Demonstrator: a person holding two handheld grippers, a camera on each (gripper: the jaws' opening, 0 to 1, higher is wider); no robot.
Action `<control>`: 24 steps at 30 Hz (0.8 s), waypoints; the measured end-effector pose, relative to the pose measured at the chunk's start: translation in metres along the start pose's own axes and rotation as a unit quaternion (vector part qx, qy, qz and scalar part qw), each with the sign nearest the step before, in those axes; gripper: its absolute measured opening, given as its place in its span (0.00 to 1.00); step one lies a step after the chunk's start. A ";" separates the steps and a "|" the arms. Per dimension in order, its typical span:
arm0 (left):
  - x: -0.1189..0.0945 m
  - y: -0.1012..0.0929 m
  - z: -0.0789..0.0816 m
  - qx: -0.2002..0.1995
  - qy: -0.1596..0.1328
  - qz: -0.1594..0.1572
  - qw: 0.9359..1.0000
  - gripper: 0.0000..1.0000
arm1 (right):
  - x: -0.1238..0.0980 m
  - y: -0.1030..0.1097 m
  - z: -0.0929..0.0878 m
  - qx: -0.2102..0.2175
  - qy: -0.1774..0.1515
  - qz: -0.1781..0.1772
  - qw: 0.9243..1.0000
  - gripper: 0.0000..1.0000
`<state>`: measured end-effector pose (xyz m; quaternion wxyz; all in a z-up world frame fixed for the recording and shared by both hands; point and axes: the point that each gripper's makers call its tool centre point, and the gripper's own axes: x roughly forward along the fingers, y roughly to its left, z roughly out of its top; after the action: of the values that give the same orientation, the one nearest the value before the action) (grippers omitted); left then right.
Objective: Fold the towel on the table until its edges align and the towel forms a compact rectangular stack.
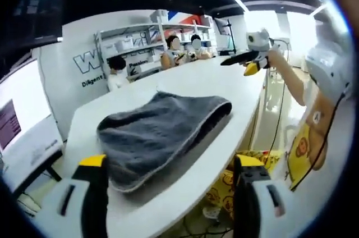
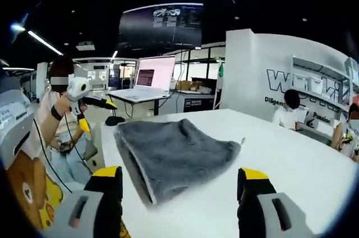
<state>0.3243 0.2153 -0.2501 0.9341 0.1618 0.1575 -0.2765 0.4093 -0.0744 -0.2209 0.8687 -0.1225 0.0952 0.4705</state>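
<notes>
One grey towel (image 1: pixel 162 134) lies on the white tabletop (image 1: pixel 224 86) near its edge, already folded over but loosely, with uneven edges. Judging by that, tidying or another fold is left. Two grippers, left gripper (image 1: pixel 171 193) and right gripper (image 2: pixel 179 201), hang wide open and empty, apart from the towel.

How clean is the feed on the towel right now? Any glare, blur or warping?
Left gripper view: towel sharp, window glare at upper right, fisheye bends the table edge. Right gripper view: towel clear with a soft shadow, ceiling dark, strip lights bright.
</notes>
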 end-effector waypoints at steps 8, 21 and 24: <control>0.014 0.025 0.020 0.019 0.009 -0.003 1.000 0.97 | 0.019 -0.013 0.026 -0.038 0.020 0.018 0.999 0.85; 0.047 0.057 0.039 0.048 0.067 -0.039 0.996 0.95 | 0.066 -0.051 0.031 -0.044 0.073 0.019 0.996 0.84; 0.058 0.064 0.040 0.055 0.086 -0.054 0.993 0.92 | 0.076 -0.058 0.027 -0.043 0.092 0.021 0.995 0.82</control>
<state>0.4146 0.2236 -0.2228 0.8908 0.2270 0.2301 -0.3195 0.5007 -0.0366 -0.2091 0.8399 -0.2009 0.1572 0.4791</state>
